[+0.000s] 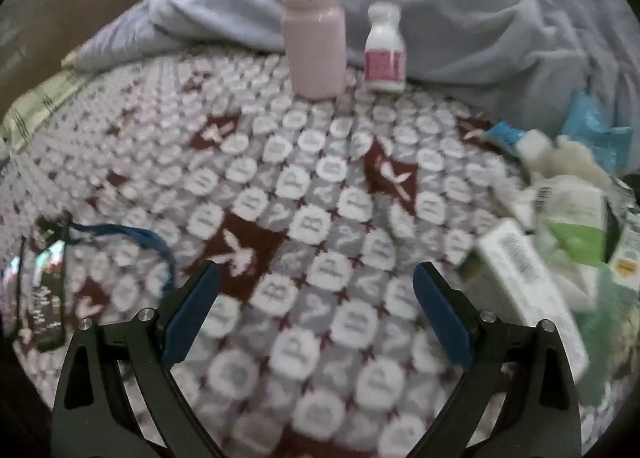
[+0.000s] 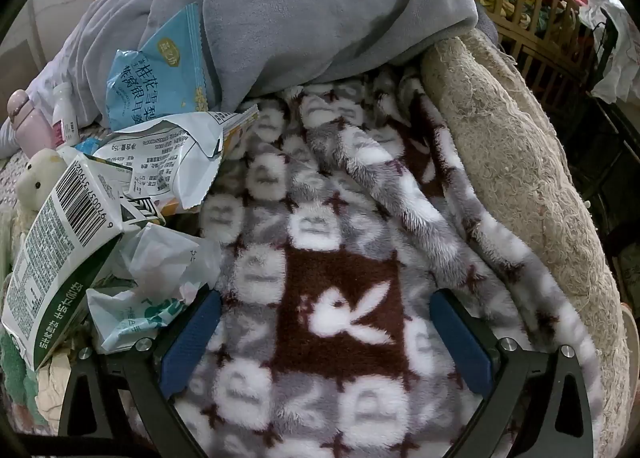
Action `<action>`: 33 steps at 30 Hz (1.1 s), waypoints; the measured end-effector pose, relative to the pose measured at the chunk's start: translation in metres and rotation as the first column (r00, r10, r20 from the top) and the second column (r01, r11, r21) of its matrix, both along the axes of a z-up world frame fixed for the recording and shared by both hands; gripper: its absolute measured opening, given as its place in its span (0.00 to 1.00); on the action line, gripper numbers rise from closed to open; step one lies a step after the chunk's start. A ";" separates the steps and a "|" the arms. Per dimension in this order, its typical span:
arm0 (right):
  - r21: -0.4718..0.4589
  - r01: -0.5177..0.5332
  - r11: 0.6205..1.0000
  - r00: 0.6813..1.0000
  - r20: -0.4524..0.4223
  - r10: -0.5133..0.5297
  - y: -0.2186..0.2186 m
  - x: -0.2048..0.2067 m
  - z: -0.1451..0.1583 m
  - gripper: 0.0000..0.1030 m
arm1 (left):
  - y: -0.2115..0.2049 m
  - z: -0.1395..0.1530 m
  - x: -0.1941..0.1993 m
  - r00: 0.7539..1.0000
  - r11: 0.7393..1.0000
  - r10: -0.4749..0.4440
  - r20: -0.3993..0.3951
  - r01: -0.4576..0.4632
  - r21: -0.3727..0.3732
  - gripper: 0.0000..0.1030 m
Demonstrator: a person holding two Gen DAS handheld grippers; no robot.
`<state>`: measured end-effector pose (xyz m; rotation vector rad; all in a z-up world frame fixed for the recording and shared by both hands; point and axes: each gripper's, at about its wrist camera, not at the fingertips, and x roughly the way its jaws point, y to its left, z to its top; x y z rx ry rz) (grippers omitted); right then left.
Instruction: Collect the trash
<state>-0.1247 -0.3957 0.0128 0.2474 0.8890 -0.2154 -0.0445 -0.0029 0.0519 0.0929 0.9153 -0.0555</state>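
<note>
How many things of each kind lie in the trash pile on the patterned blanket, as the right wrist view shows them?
Cartons: 1, the green and white carton.
Printed wrappers: 2, the blue wrapper and the torn white wrapper.
Crumpled plastic bags: 2, the clear bag and the green-printed bag.
Total: 5, counting only what is clearly visible.

Two wrist views angled down, close over one patterned blanket (image 1: 320, 218).

Bare patterned blanket (image 2: 340, 310) lies ahead; piled wrappers (image 2: 168, 162) crowd its left, bottles (image 1: 316, 38) farther back.
</note>
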 end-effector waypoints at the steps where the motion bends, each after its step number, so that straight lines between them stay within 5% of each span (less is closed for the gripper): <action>1: 0.000 0.001 1.000 1.000 0.000 -0.001 0.000 0.000 0.000 1.00 | -0.001 0.006 -0.005 1.000 1.000 -0.008 0.013 0.008 -0.002 0.94; 12: -0.006 -0.035 0.999 0.999 -0.023 0.035 0.002 -0.017 0.022 1.00 | -0.041 0.067 -0.066 0.983 0.987 -0.129 0.133 0.140 -0.077 0.94; 23: -0.073 0.004 0.997 0.972 0.233 0.013 0.029 -0.115 0.122 1.00 | -0.084 0.110 -0.113 0.943 0.963 -0.208 0.261 0.245 -0.116 0.94; 33: -0.070 0.030 0.997 0.925 0.380 -0.001 0.042 -0.155 0.173 1.00 | -0.094 0.139 -0.135 0.911 0.943 -0.240 0.336 0.301 -0.141 0.94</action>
